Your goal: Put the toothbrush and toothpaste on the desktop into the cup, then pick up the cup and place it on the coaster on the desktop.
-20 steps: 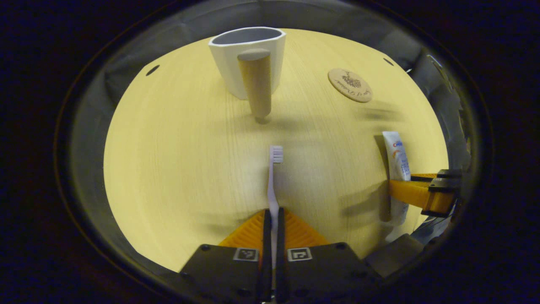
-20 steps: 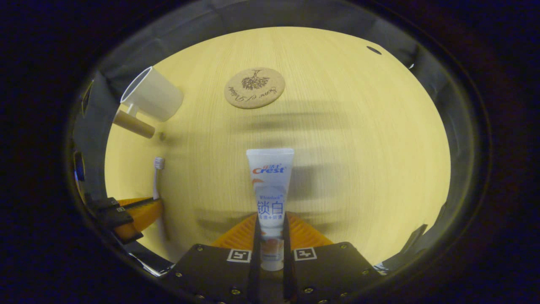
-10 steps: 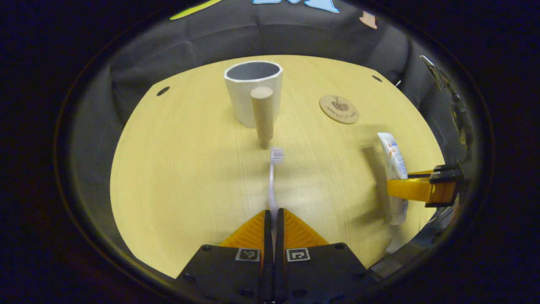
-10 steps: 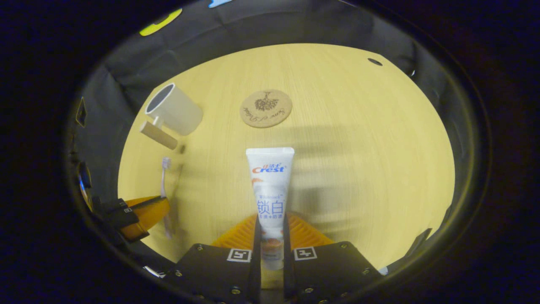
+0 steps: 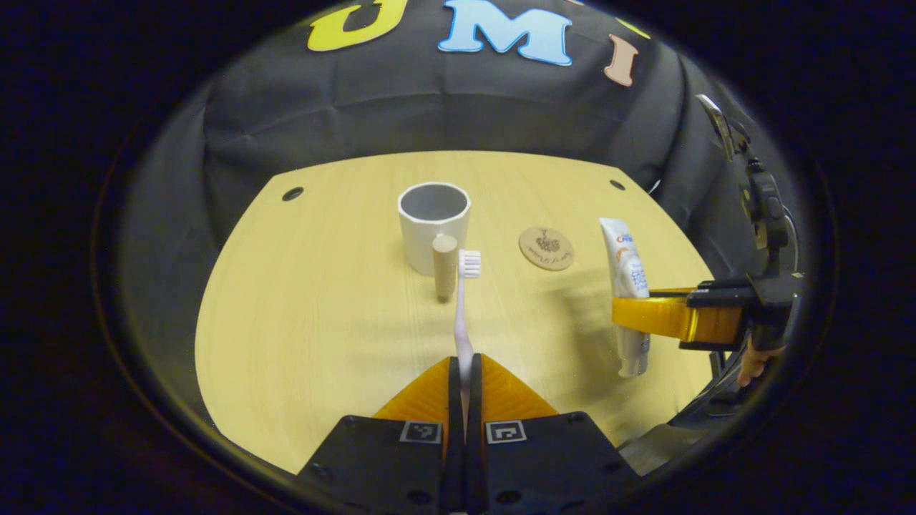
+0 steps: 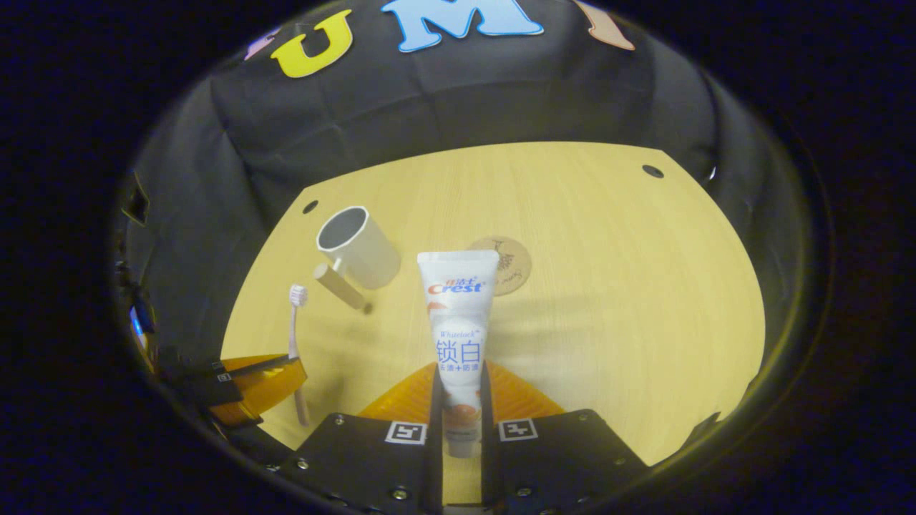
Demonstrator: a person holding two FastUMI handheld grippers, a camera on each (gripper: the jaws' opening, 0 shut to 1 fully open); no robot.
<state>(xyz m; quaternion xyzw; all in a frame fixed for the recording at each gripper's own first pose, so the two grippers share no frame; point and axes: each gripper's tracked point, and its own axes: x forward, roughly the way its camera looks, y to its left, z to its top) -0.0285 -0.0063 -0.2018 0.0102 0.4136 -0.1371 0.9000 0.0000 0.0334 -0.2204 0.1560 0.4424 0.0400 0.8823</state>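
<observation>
My left gripper [image 5: 464,368] is shut on a pale toothbrush [image 5: 464,307], bristle end pointing away, held above the desktop. Ahead of it stands the white cup [image 5: 432,225] with a wooden peg handle [image 5: 444,266]. The round cork coaster [image 5: 546,248] lies to the cup's right. My right gripper [image 6: 459,375] is shut on a white toothpaste tube [image 6: 458,315], held upright above the table. In the left gripper view the right gripper [image 5: 647,315] with the tube [image 5: 626,275] is at the right. In the right gripper view the cup [image 6: 358,247], coaster [image 6: 514,265], toothbrush [image 6: 295,336] and left gripper [image 6: 275,368] are visible.
The light wooden desktop [image 5: 322,307] has small dark holes near its far corners [image 5: 292,194]. Black cloth walls close in on the far side and both sides. A black stand with cables [image 5: 758,207] rises at the right edge.
Both grippers have risen from the desktop with the toothbrush and the toothpaste in them. The views have tilted up, so the cup and coaster look farther away and the wall has come into sight.
</observation>
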